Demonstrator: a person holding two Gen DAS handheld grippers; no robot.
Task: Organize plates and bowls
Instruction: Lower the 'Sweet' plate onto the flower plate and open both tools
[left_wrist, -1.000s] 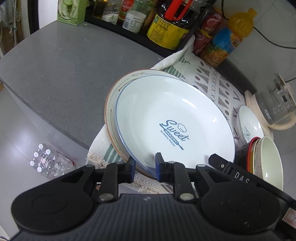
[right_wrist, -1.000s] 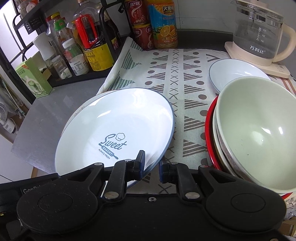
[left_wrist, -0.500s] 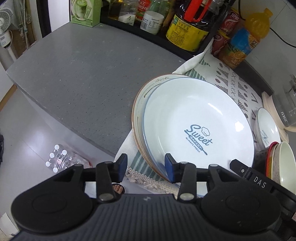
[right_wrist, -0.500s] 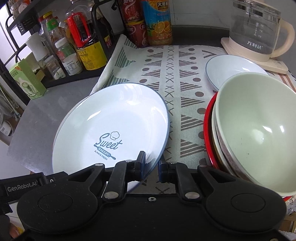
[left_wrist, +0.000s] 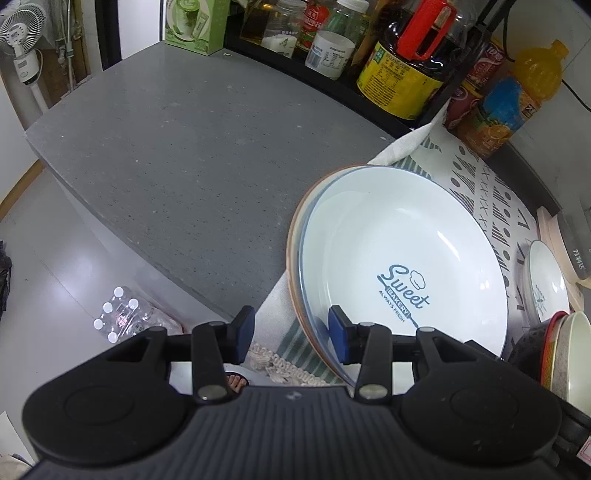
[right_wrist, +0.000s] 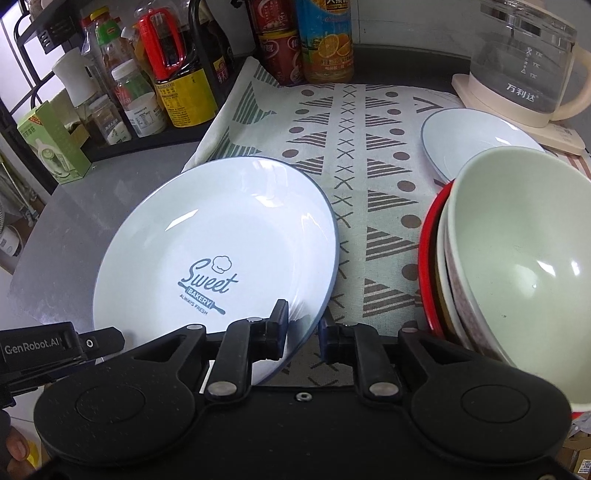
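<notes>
while right gripper (right_wrist: 303, 326) pinches sweet plate (right_wrist: 221, 251) | bowl stack (right_wrist: 517, 266) beside | left gripper (left_wrist: 291, 330) agape

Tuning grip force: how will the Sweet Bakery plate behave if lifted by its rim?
The plate looks glazed and glossy, so likely slippery between the right gripper pads. Wide and held at one edge, it may droop. Probably ceramic: stiff, chips if dropped onto the plate beneath.
</notes>
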